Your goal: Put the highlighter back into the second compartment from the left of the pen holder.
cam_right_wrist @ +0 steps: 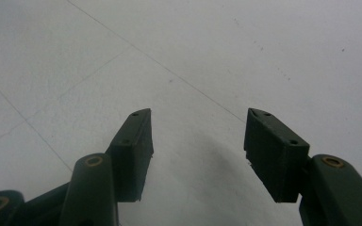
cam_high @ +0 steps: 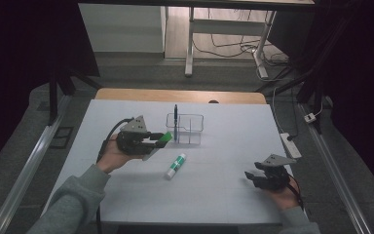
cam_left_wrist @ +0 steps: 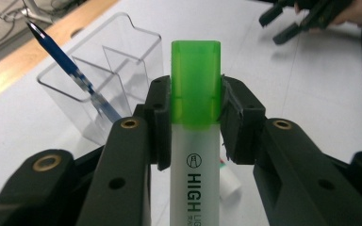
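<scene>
While the left gripper (cam_left_wrist: 195,122) pinches a green-capped highlighter (cam_left_wrist: 194,141) at frame centre, its 2 jaws tight on the cap, a clear organizer (cam_high: 185,128) with a blue pen (cam_high: 175,122) sits just right of it; glue stick (cam_high: 175,165) lies below on the table (cam_high: 224,195); right gripper (cam_right_wrist: 198,141) lower right, jaws spread, empty

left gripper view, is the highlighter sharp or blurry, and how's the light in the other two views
Left gripper view: the highlighter is sharp, its HIGH print legible; the left tongs nearest the lens are soft. High view: dim, dark at the edges, white table brightest. Right gripper view: even light, a soft shadow on the table between the open right tongs.
</scene>
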`<state>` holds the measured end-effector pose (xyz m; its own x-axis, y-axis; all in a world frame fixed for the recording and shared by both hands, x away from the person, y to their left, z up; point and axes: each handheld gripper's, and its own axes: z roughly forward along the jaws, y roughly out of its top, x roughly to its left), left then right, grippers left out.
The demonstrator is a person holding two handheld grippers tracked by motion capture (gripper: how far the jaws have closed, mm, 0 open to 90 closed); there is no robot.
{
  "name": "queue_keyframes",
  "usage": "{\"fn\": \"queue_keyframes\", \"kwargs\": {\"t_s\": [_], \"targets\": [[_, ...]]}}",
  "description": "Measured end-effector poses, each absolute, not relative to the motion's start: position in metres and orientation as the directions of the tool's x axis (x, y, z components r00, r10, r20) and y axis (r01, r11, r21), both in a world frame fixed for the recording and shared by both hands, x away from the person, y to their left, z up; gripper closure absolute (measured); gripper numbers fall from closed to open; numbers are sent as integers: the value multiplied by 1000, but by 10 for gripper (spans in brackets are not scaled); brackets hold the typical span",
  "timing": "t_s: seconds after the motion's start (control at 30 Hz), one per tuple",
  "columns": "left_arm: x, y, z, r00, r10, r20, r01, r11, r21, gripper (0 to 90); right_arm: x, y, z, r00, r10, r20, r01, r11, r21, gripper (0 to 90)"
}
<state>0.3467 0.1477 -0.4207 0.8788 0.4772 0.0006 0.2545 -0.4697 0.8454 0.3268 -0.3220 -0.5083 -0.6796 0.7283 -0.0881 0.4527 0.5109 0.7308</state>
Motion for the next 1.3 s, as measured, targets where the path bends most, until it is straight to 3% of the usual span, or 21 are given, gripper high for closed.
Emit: {"fn": "queue_keyframes", "kwargs": {"t_s": [0.83,1.3], "targets": [[377,132,-401,839,544,-16,239,-342,909,658,327,-323,-509,-678,728,-96,453,517,726,423],[390,121,-399,836,549,-12,227,-326,917,657,328,-323,-510,-677,730,-95,457,519,722,423]]}}
